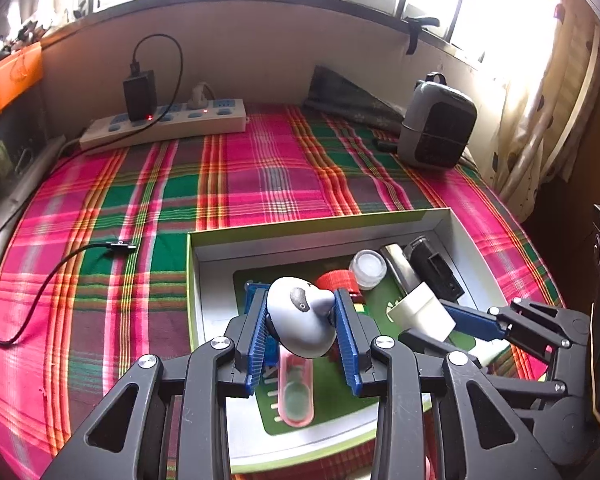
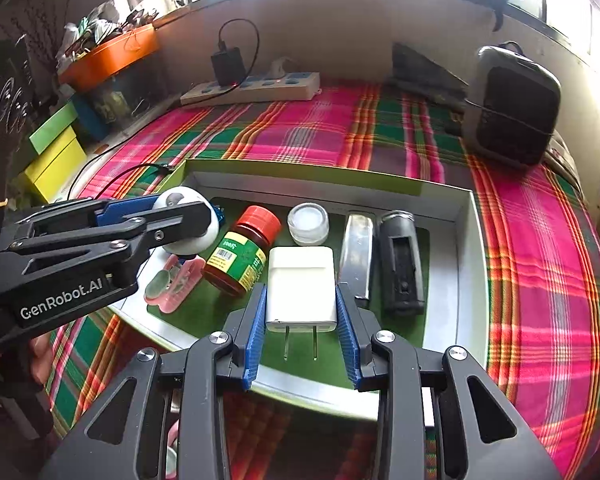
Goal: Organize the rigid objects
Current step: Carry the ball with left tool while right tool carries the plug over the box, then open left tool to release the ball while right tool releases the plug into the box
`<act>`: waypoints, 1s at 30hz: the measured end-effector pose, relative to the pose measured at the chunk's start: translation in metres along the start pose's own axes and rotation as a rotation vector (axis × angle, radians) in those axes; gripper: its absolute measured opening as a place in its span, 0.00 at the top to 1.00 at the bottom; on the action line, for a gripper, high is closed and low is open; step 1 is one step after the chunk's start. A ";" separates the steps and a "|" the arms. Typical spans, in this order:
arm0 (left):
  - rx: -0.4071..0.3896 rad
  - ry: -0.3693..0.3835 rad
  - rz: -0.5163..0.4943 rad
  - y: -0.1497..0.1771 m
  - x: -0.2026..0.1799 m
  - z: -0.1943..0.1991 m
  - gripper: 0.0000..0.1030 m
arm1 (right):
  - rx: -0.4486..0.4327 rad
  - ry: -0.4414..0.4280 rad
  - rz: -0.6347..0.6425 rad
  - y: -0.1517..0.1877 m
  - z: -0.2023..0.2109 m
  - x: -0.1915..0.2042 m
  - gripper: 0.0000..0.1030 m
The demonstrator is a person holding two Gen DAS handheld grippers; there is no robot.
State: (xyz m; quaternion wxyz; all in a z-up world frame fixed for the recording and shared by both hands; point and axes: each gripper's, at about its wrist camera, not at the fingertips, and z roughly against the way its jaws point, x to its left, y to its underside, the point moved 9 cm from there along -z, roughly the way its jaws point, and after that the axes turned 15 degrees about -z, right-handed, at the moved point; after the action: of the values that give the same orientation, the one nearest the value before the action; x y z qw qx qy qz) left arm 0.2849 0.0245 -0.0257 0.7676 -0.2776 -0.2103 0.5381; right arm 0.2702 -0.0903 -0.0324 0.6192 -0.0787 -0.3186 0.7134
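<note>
A shallow white box (image 1: 204, 296) (image 2: 466, 280) with a green floor lies on the plaid cloth. My left gripper (image 1: 302, 312) (image 2: 180, 216) is shut on a silver-grey computer mouse (image 1: 300, 320) (image 2: 184, 216), held above the box's left part. My right gripper (image 2: 301, 304) (image 1: 456, 320) is shut on a white plug adapter (image 2: 301, 284) (image 1: 420, 312) with its two prongs toward the camera, over the box's middle. In the box lie a red-capped bottle (image 2: 244, 248) (image 1: 336, 280), a small clear jar (image 2: 308, 222) (image 1: 367, 267), a pink case (image 2: 176, 284) (image 1: 296, 392), a silver bar (image 2: 358, 248) and a black device (image 2: 400, 260) (image 1: 432, 264).
A white power strip (image 1: 164, 124) (image 2: 256, 86) with a black charger sits at the back by the wall. A black cable end (image 1: 120, 246) lies left of the box. A grey speaker-like unit (image 1: 436, 124) (image 2: 512, 108) stands back right. Coloured boxes (image 2: 56, 160) stack at far left.
</note>
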 end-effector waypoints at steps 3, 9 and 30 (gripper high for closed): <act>0.006 -0.004 0.005 -0.002 0.003 -0.005 0.69 | 0.003 0.002 0.006 -0.001 -0.004 0.002 0.66; 0.016 -0.003 0.014 -0.004 0.008 -0.014 0.69 | 0.016 0.001 0.013 0.000 -0.010 0.001 0.66; 0.043 -0.012 -0.009 -0.003 0.008 -0.029 0.69 | 0.034 0.011 0.019 0.003 -0.021 0.001 0.66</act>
State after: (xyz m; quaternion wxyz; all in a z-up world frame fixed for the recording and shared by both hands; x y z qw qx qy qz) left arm 0.3083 0.0257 -0.0456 0.7744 -0.2570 -0.2046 0.5407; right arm 0.2781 -0.0818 -0.0503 0.6153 -0.0750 -0.3023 0.7241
